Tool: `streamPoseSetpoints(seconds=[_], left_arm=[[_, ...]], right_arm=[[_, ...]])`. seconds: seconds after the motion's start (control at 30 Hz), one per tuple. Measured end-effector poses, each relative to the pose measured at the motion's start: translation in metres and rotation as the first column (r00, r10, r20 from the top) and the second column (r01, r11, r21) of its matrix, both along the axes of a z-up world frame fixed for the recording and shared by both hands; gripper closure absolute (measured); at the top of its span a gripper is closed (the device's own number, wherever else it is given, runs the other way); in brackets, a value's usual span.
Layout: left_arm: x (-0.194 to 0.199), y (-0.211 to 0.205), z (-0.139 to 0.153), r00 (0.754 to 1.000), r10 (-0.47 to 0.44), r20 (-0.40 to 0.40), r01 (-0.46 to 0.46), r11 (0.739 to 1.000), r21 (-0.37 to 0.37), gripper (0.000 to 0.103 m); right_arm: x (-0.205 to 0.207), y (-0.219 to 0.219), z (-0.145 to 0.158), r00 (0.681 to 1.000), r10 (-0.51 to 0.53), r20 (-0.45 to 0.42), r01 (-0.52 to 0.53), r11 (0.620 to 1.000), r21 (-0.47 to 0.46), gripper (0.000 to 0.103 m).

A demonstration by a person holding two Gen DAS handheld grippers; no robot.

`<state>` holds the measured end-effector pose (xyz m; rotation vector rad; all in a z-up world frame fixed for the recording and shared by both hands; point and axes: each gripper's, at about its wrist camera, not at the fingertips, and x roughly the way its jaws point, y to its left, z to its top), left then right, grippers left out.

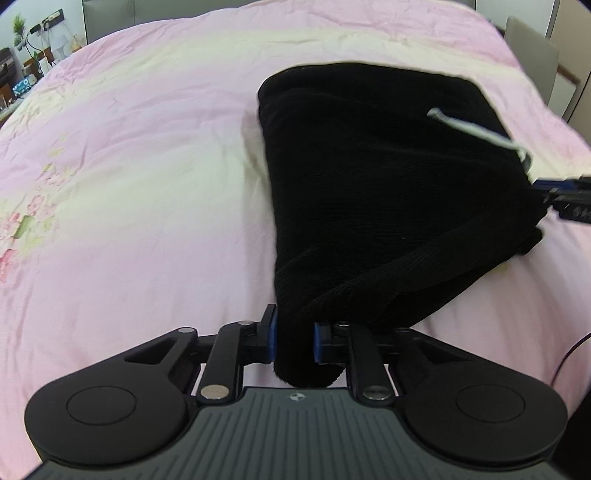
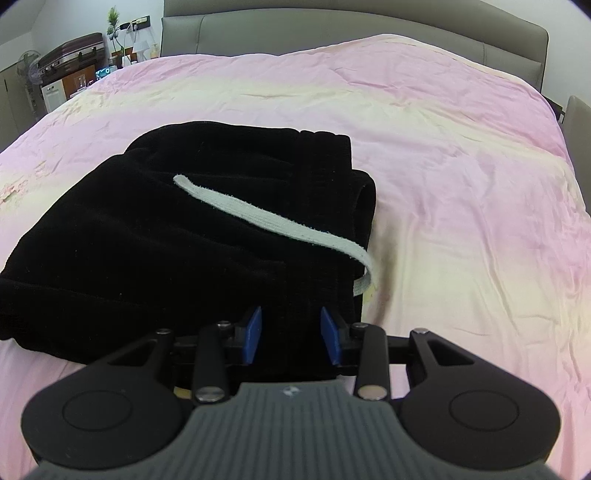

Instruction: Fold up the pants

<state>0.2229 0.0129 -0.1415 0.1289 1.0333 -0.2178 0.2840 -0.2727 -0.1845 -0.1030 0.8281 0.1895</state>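
Matt black plush pants (image 2: 184,229) with a woven white drawstring (image 2: 273,221) on a smooth cotton bedspread (image 2: 443,166).

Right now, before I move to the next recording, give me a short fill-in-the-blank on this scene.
1. The pants are ____ in colour.
2. A white drawstring lies across the ____.
3. The left tool is shut on a bunched ____ of the fabric.
4. The bedcover is mostly ____ with pale yellow patches.

Missing words: black; pants; fold; pink

The pants (image 2: 184,229) lie folded on the bedspread (image 2: 443,166). The drawstring (image 2: 273,218) lies across their top. A headboard (image 2: 332,33) stands behind.
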Motion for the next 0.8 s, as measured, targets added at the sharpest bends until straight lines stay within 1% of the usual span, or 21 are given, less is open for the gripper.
streamPoseSetpoints(seconds=[0.07,0.17,0.23,0.33,0.43,0.53,0.6,0.67,0.73,0.8], left_arm=[[0.003,0.008,-0.01,0.999,0.004,-0.034,-0.005,1.0,-0.022,0.084],[0.006,0.009,-0.023,0.999,-0.002,-0.046,0.001,1.0,-0.019,0.084],[0.007,0.01,-0.026,0.998,0.006,-0.055,-0.007,1.0,-0.027,0.084],[0.005,0.012,-0.023,0.998,0.017,-0.064,-0.019,0.999,-0.037,0.083],[0.0,0.012,-0.018,0.997,0.045,-0.07,-0.047,0.998,-0.033,0.082],[-0.012,0.01,-0.011,0.996,0.055,-0.064,-0.056,0.998,-0.015,0.081],[-0.021,0.009,-0.007,0.997,0.042,-0.066,-0.042,0.999,0.001,0.08],[-0.026,0.014,-0.004,0.995,0.055,-0.086,-0.056,0.998,-0.011,0.08],[-0.03,0.017,0.001,0.993,0.062,-0.096,-0.063,0.998,-0.004,0.078],[-0.033,0.018,0.007,0.994,0.063,-0.089,-0.059,0.997,0.043,0.078]], right_arm=[[0.0,0.0,-0.002,1.0,0.009,-0.001,-0.009,1.0,-0.004,0.069],[0.0,0.0,-0.004,1.0,0.014,-0.003,-0.014,1.0,-0.006,0.069],[0.002,-0.001,-0.005,1.0,0.018,-0.009,-0.018,1.0,-0.009,0.069],[0.004,-0.002,-0.005,0.999,0.031,-0.011,-0.032,0.999,-0.017,0.069],[0.005,-0.002,-0.004,0.999,0.037,-0.012,-0.037,0.999,-0.021,0.069],[0.004,0.001,-0.005,0.998,0.056,-0.019,-0.057,0.997,-0.058,0.068],[0.005,0.004,-0.006,0.997,0.075,-0.036,-0.078,0.993,-0.092,0.065],[0.007,0.004,-0.008,0.994,0.085,-0.064,-0.092,0.99,-0.106,0.06],[0.012,0.0,-0.008,0.993,0.074,-0.096,-0.082,0.993,-0.087,0.058],[0.016,-0.006,-0.004,0.992,0.056,-0.113,-0.062,0.997,-0.044,0.056]])
